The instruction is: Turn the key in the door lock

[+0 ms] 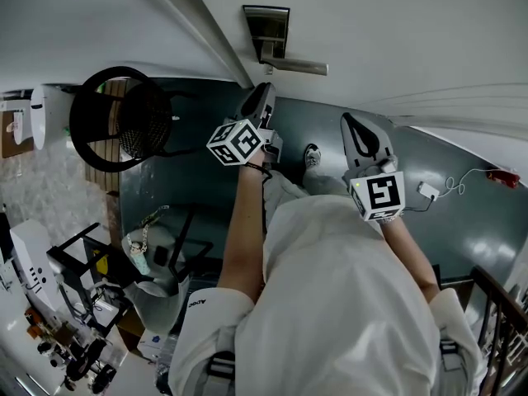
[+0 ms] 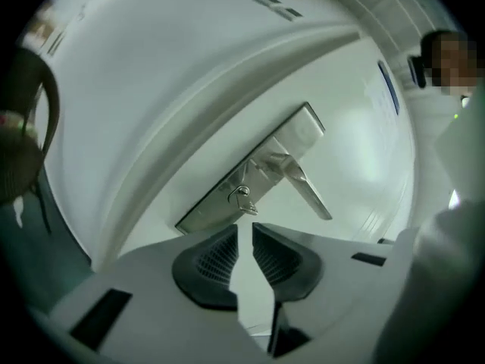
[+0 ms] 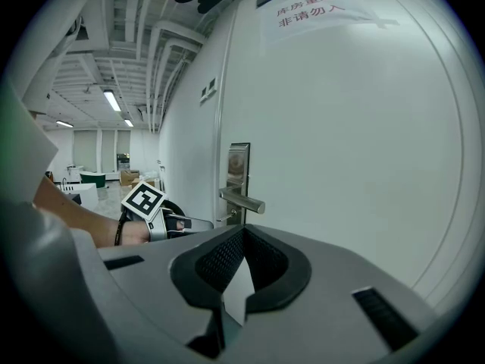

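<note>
Ahead, white door [image 1: 412, 23] meets dark glossy floor [image 1: 462, 221]; left claw [image 2: 244, 230] slightly parted before the key [image 2: 242, 199], right claw [image 3: 242, 232] closed.

The lock plate [image 1: 266, 31] sits on the door [image 1: 396, 31], and its lever handle [image 1: 297, 66] reaches right. The key [image 2: 242, 198] sits in the plate under the handle. The left tongs [image 2: 244, 230] hang just before the key, apart from it. The right tongs [image 1: 353, 124] hang further right, back from the door. A chair [image 1: 124, 118] stands on the floor [image 1: 462, 229] at left.
</note>
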A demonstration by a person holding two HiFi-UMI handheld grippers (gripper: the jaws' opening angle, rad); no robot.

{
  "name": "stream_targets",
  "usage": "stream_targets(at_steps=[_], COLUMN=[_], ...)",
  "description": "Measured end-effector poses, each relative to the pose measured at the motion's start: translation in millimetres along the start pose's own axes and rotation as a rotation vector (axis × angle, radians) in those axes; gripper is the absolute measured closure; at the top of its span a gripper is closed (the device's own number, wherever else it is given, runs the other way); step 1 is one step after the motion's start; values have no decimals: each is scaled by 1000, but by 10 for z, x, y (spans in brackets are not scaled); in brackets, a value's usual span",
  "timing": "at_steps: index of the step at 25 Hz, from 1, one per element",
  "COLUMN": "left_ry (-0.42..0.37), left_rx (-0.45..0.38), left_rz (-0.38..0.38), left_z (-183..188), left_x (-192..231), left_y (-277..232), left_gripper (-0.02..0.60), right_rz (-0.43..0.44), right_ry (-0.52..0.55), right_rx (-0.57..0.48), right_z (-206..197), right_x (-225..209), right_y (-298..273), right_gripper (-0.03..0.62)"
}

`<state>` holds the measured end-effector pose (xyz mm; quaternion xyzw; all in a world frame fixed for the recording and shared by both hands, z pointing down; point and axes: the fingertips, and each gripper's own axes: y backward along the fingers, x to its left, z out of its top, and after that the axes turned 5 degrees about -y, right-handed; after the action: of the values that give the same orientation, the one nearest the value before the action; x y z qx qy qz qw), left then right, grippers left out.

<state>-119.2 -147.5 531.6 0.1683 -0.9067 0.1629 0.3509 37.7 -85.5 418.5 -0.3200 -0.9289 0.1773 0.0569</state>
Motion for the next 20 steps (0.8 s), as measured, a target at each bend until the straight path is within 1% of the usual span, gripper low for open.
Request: stream_targets(at_steps=[1, 2, 3, 6, 7, 8, 10, 12, 15, 18, 19, 20], left_ry=[-87, -179, -286, -644, -738, -816, -951, -1096, -1302, -1446, -1480, -1506], left_rx=[17, 33, 50, 93, 92, 87, 80, 91, 151, 200, 201, 195], left_rz=[24, 52, 86, 200, 222, 234, 237, 240, 236, 242, 250, 256], left_z=[17, 33, 49, 97, 121, 144, 150, 135, 78, 47, 56, 69], left_x=[-12, -23, -33, -75, -110, -149, -214, -253, -271, -228, -214, -209], left_y=[3, 6, 12, 38, 37, 27, -12, -57, -140, -196, -202, -205], left_gripper=[543, 574, 574, 574, 574, 574, 574, 574, 574, 572, 570, 550], right_rz=[1, 3, 5, 9, 7, 4, -4, -10, -22, -35, -40, -45], right_ry=[-1, -1, 1, 3, 2, 2, 1, 2, 0, -5, -7, -9], right_rx=[-1, -3, -5, -8, -8, -9, -10, -10, -12, -12, -12, -12], right_z=[0, 1, 5, 4, -1, -4, -5, -8, -14, -14, -13, -12], right_x=[14, 31, 50, 96, 99, 99, 104, 117, 131, 153, 160, 164], right_y=[1, 5, 11, 33, 39, 45, 63, 84, 110, 124, 127, 131], right_gripper=[602, 602, 602, 602, 602, 602, 602, 602, 602, 602, 602, 602])
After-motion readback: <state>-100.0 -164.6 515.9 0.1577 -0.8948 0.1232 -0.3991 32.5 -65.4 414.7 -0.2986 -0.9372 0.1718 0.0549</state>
